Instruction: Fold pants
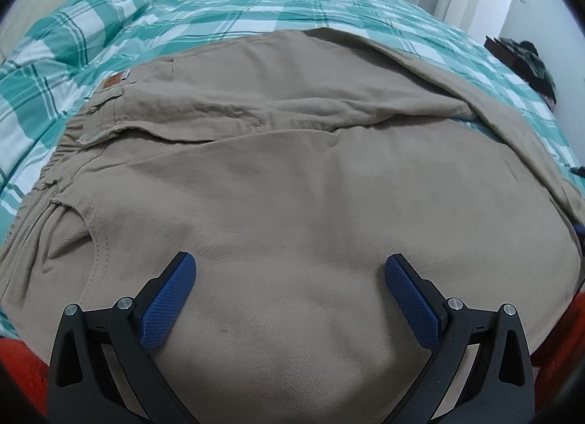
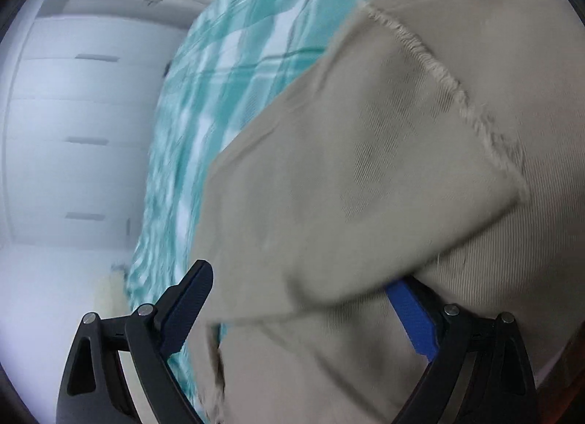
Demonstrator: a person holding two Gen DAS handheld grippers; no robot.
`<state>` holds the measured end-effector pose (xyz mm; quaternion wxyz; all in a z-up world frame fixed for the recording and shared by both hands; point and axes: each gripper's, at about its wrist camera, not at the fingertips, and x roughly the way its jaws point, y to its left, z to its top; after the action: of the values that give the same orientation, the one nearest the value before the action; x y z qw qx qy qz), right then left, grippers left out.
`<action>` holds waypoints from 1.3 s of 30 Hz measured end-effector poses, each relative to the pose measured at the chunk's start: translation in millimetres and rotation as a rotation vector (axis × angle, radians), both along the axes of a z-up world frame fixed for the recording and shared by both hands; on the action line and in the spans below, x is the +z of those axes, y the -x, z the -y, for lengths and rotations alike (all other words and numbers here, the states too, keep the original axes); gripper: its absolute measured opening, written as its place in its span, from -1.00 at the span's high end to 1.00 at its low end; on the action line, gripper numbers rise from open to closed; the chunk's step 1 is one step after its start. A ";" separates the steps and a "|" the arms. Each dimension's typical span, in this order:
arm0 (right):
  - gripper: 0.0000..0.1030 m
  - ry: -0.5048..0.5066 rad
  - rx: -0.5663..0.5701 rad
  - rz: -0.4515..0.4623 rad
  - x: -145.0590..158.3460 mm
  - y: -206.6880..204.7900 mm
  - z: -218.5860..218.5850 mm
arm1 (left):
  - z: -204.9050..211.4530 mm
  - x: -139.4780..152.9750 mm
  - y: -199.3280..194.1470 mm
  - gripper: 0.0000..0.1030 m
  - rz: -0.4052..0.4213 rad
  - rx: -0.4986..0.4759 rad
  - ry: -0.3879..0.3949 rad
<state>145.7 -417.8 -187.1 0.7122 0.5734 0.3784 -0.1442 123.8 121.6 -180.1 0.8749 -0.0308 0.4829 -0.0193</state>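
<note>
Khaki pants (image 1: 285, 182) lie spread on a bed, waistband with a small brown label (image 1: 111, 81) at the left, one leg running off to the right. My left gripper (image 1: 290, 267) is open just above the seat of the pants, holding nothing. In the right wrist view, a pant leg with a frayed hem (image 2: 365, 168) lies over more khaki cloth. My right gripper (image 2: 301, 277) is open, its view tilted and blurred; the leg's folded edge lies between the fingers and covers part of the right blue pad (image 2: 413, 318).
The bed has a teal and white plaid cover (image 1: 226, 7), also in the right wrist view (image 2: 219, 69). White closet doors (image 2: 73, 113) and a door stand beyond the bed. A dark object (image 1: 530, 62) lies at the bed's right edge. Orange fabric (image 1: 18, 358) shows at the near edge.
</note>
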 end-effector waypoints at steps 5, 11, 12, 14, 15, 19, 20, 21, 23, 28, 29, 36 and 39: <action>0.86 0.275 0.096 -0.028 17.5 -18.6 -2.2 | 1.8 2.8 0.2 -0.98 -0.034 -0.015 -0.014; 0.92 0.373 0.283 0.347 122.5 -1.6 -3.2 | -21.2 50.8 -26.5 -0.98 -0.004 0.007 0.488; 0.92 0.391 0.318 0.398 140.0 5.3 -3.2 | -22.8 60.0 -40.2 -0.98 0.005 0.005 0.586; 0.92 0.416 0.385 0.497 173.0 21.6 -9.2 | -21.4 68.2 -58.6 -0.98 0.012 -0.001 0.677; 0.92 0.427 0.408 0.531 185.1 31.3 -11.1 | -20.1 71.4 -68.8 -0.98 0.016 -0.003 0.714; 0.92 0.472 0.479 0.624 217.1 62.3 -17.4 | -14.4 65.7 -109.1 -0.98 -0.027 0.006 0.742; 0.92 0.470 0.487 0.634 220.3 70.0 -17.5 | -14.7 61.1 -115.3 -0.98 -0.048 0.019 0.737; 0.93 0.459 0.489 0.641 221.1 77.0 -16.2 | -15.3 55.3 -119.1 -0.98 -0.071 0.040 0.731; 0.93 0.439 0.482 0.653 221.4 90.5 -10.9 | -18.7 43.9 -122.9 -0.98 -0.109 0.087 0.731; 0.93 0.418 0.492 0.676 228.7 113.0 -3.5 | -30.2 42.7 -125.3 -0.97 -0.097 0.134 0.780; 0.93 0.414 0.512 0.685 231.4 115.6 -3.7 | -33.7 45.0 -127.9 -0.95 -0.084 0.137 0.799; 0.93 0.439 0.711 0.623 227.8 99.7 13.2 | -45.1 50.9 -152.6 0.95 -0.130 0.177 0.819; 0.93 0.548 0.680 0.465 219.7 49.1 34.3 | -45.6 95.5 -134.9 0.96 0.035 0.146 0.881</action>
<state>96.5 -452.0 32.7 0.9091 0.2263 0.3232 0.1338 258.7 167.2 -84.6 0.7853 -0.4344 0.4103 -0.1619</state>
